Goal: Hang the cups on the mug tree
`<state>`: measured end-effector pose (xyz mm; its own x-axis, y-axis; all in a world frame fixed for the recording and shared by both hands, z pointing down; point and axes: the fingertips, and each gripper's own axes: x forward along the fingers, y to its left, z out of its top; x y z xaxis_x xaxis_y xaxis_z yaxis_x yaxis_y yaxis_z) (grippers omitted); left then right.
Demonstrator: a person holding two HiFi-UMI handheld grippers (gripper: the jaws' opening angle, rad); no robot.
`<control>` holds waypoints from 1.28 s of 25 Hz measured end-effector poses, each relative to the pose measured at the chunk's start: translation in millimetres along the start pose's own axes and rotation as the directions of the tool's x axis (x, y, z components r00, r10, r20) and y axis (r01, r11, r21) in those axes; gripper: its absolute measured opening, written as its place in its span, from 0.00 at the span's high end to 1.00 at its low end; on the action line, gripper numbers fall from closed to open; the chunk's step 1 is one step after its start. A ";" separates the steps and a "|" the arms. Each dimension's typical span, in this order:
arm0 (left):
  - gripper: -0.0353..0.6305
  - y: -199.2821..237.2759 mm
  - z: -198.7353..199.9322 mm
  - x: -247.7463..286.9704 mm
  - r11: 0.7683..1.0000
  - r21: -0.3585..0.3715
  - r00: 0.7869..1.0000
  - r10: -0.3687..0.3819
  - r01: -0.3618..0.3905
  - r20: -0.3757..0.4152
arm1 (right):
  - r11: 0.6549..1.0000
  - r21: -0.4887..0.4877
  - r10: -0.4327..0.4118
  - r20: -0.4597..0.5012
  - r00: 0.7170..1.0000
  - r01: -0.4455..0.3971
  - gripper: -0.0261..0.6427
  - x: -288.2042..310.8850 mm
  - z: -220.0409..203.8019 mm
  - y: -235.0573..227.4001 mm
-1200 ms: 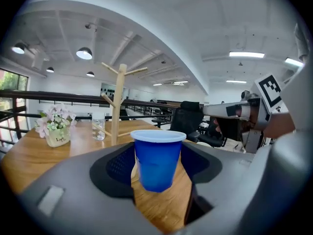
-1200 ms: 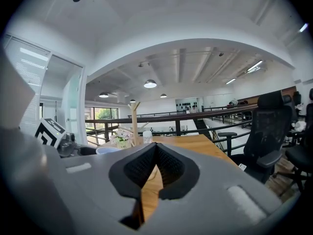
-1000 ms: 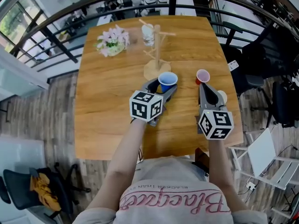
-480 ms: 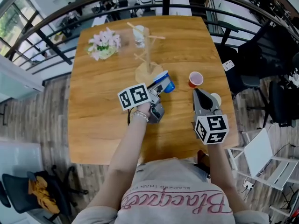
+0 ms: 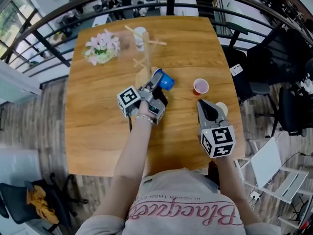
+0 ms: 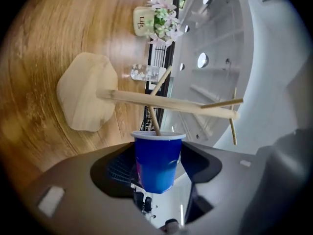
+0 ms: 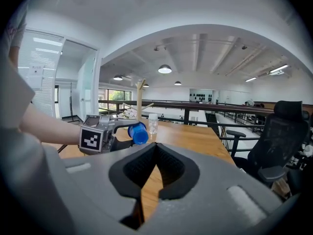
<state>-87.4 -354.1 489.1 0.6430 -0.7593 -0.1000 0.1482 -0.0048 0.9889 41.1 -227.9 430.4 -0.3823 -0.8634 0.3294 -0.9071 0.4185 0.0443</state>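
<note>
Left tongs (image 5: 156,83): closed on a blue cup (image 6: 156,163), the pads pressing its sides. The tongs are rolled over, so the cup lies on its side above the tabletop (image 5: 98,126), mouth turned toward the mug tree (image 5: 145,53). In the left gripper view the rim sits just at the end of one lower peg (image 6: 153,120). The peg tip appears to reach into the cup's mouth, though the rim hides how far. The cup is not resting on the peg alone, as the tongs carry it.

Right tongs (image 5: 201,103): empty, jaws drawn together with the tips meeting, as the right gripper view shows. They hover low over the right part of the tabletop, well apart from the tree, pointing toward the far edge.

Mug tree: upright on its round base (image 6: 87,98) near the middle of the far half of the tabletop. No cup hangs free on the pegs in view.

Red cup (image 5: 200,86): upright, mouth up, on the tabletop between the tree and the right tongs, just ahead of the tips.

A pale round item (image 5: 222,107) sits just beside the right tongs, partly hidden; possibly another cup.

Other items: flowers (image 5: 100,47) at the far left and a clear bottle (image 5: 140,35) behind the tree.
</note>
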 end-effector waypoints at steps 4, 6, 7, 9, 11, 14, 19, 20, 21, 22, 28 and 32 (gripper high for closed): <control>0.49 8.1 8.9 4.4 0.997 -0.080 0.999 -0.009 0.012 0.047 | 1.000 -0.005 0.018 -0.007 1.000 -0.018 0.96 7.8 -1.3 -2.0; 0.49 13.3 16.0 4.2 0.993 -0.114 0.997 0.000 0.009 0.077 | 1.000 -0.011 0.029 -0.010 1.000 -0.030 0.96 11.5 -1.4 -0.8; 0.50 15.8 19.7 3.6 0.992 -0.129 0.996 0.005 0.007 0.091 | 0.999 -0.016 0.035 -0.013 0.999 -0.035 0.96 13.0 -1.5 0.5; 0.50 18.9 25.9 2.4 0.987 -0.159 0.993 0.011 0.008 0.116 | 0.998 -0.030 0.047 -0.019 0.999 -0.047 0.96 15.3 -1.9 3.6; 0.50 20.2 30.1 1.8 0.983 -0.182 0.991 0.011 0.014 0.135 | 0.997 -0.041 0.059 -0.023 0.998 -0.059 0.96 17.0 -2.2 6.4; 0.50 23.1 31.7 1.3 0.980 -0.196 0.989 0.015 0.014 0.146 | 0.997 -0.043 0.068 -0.022 0.997 -0.069 0.96 17.9 -3.1 8.3; 0.46 29.8 32.5 -2.5 0.980 -0.197 0.986 0.062 -0.031 0.156 | 0.997 -0.034 0.064 -0.013 0.998 -0.064 0.96 17.7 0.2 7.2; 0.42 29.2 32.2 -3.8 0.982 -0.187 0.986 0.065 -0.036 0.156 | 0.997 -0.034 0.063 -0.011 0.998 -0.063 0.96 16.5 0.3 7.1; 0.39 27.9 32.0 -5.0 0.984 -0.174 0.986 0.067 -0.040 0.155 | 0.998 -0.033 0.062 -0.010 0.998 -0.062 0.96 15.2 0.1 7.2; 0.36 26.3 31.9 -6.2 0.986 -0.160 0.985 0.070 -0.044 0.155 | 0.998 -0.033 0.061 -0.009 0.998 -0.062 0.96 14.0 -0.2 7.4; 0.21 21.0 28.6 -16.5 0.991 -0.076 0.982 0.119 -0.109 0.144 | 0.998 -0.023 0.054 0.007 0.999 -0.054 0.96 6.3 0.9 10.8; 0.13 12.2 19.9 -28.4 0.981 0.071 0.977 0.173 -0.183 0.125 | 0.999 -0.008 0.047 0.028 0.999 -0.046 0.96 -1.8 3.7 16.2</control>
<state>-118.7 -345.6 506.2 0.5598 -0.8240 0.0872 -0.0256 0.0880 0.9958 26.5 -220.6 427.1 -0.4290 -0.8506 0.3042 -0.8869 0.4605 0.0368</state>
